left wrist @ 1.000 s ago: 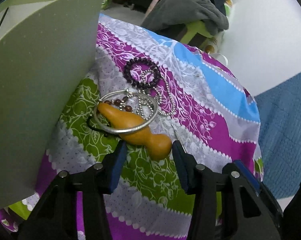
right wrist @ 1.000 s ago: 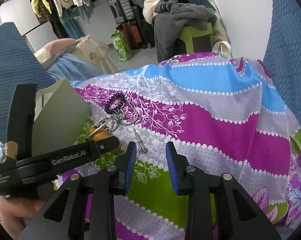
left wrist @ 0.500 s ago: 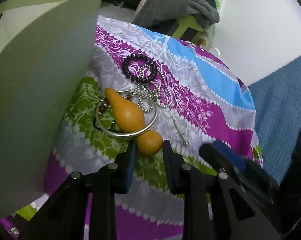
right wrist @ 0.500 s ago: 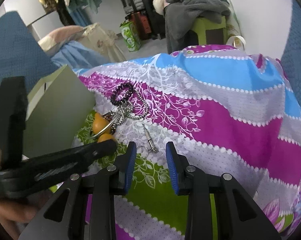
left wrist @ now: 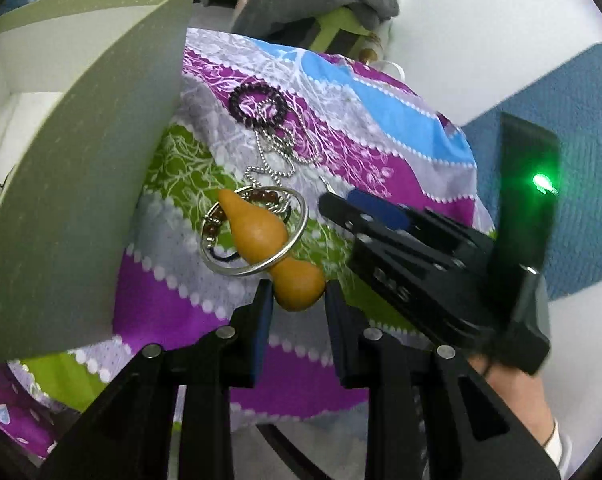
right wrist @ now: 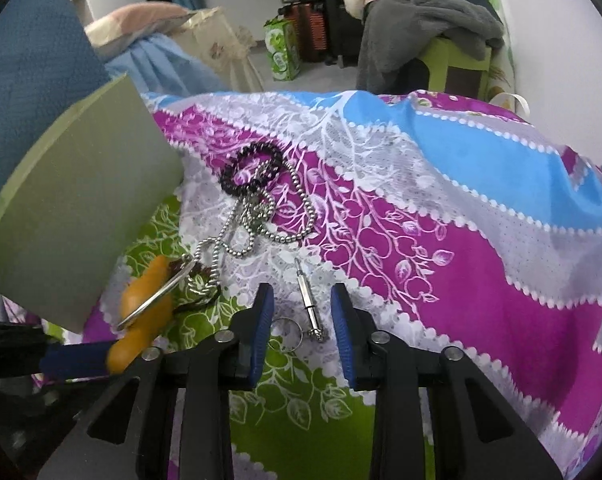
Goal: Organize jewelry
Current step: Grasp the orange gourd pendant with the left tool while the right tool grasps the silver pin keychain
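An orange gourd pendant [left wrist: 261,232] lies on the patterned cloth with a silver bangle [left wrist: 301,216] ringed round its waist. My left gripper [left wrist: 297,300] is shut on the gourd's round bulb; in the right wrist view the gourd [right wrist: 141,320] sits against its blue pad. A dark bead bracelet [left wrist: 259,104] and a silver ball chain [left wrist: 277,152] lie beyond. My right gripper [right wrist: 301,308] straddles a small silver pin with a key ring [right wrist: 311,308]. Its jaws are closing and the pads stand clear of the pin. In the left wrist view the right gripper [left wrist: 353,204] sits right of the bangle.
A grey-green box [left wrist: 81,200] with a white inside stands open at the left, close to the gourd. The cloth [right wrist: 461,260] covers a rounded surface that drops away at the right. A blue mat, a stool with grey clothes [right wrist: 421,12] and luggage lie beyond.
My left jaws closed onto the gourd's bulb and tipped it up with the bangle round it. The right gripper came down over the silver pin and entered the left wrist view.
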Tool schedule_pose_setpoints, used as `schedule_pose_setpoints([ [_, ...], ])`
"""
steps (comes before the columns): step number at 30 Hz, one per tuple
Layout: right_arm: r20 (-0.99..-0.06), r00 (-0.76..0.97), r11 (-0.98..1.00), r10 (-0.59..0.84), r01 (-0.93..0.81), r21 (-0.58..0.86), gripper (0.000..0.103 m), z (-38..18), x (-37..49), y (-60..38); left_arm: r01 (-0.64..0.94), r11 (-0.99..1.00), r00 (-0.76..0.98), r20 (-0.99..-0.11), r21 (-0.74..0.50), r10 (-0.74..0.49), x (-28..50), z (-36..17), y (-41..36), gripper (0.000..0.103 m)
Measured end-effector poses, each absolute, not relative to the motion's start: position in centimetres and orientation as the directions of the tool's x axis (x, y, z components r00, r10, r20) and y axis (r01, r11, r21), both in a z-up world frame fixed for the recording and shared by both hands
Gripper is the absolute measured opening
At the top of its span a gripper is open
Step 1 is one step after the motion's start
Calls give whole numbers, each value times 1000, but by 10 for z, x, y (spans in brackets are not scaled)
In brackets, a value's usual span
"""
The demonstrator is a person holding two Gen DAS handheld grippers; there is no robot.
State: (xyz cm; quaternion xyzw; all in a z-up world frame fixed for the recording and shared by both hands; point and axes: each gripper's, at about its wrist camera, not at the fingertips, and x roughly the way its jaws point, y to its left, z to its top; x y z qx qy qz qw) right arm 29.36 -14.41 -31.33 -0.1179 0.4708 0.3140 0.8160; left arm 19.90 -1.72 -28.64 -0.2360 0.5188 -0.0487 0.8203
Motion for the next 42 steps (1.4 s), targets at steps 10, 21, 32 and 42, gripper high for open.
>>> schedule_pose_setpoints([
  [10,-866,335,791,371,-602,106,4,-313,284,-151,-105,906,406,-850,-409,-336,177,-289,-17,27],
  [21,-873,322,829,365,-540,148,4,-299,251,-177,-194,881,427,-846,-431,-320,171,-295,-15,33],
  [32,-888,305,853,343,-497,159,4,-302,246,-185,-236,900,457,-859,-367,-231,179,-302,-34,31],
  [42,-852,301,826,427,-514,232,14,-303,260,-178,-161,902,492,-825,-400,-278,177,-275,-28,27],
])
